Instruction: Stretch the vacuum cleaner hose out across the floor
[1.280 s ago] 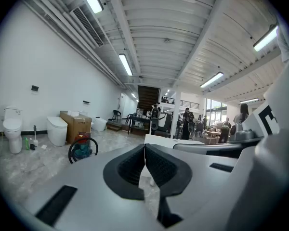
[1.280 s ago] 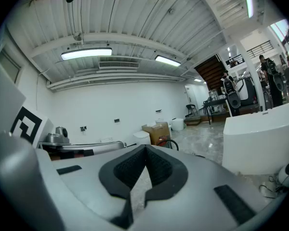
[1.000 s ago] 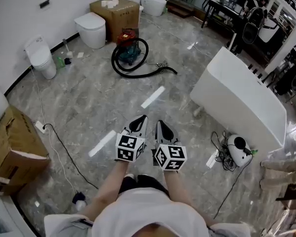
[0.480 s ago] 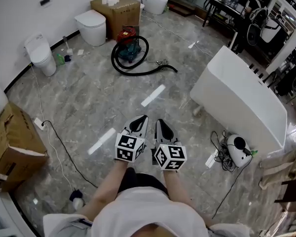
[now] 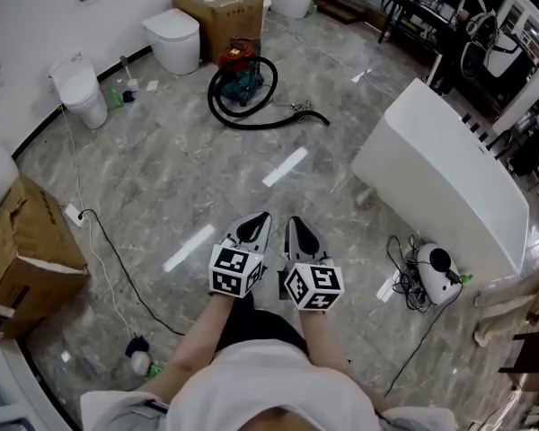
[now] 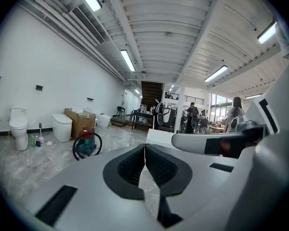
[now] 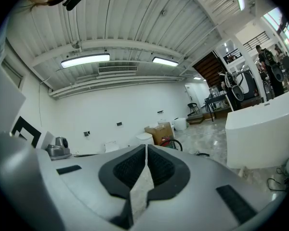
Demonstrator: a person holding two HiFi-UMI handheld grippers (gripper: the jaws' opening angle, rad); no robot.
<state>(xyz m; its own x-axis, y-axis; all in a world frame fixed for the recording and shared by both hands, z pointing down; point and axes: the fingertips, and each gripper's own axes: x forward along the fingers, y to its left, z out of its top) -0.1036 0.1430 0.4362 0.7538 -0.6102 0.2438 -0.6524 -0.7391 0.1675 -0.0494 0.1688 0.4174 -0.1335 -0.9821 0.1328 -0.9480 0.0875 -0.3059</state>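
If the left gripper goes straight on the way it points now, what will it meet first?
Nothing near: the left gripper, shut and empty, points over bare floor. The vacuum cleaner lies left of its line, the bathtub right. Probably the floor first; depth is unclear.

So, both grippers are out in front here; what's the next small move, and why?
Probably walk forward toward the vacuum cleaner. Its hose lies looped around it, well ahead, while the left gripper and right gripper are both shut, empty and nowhere near it.
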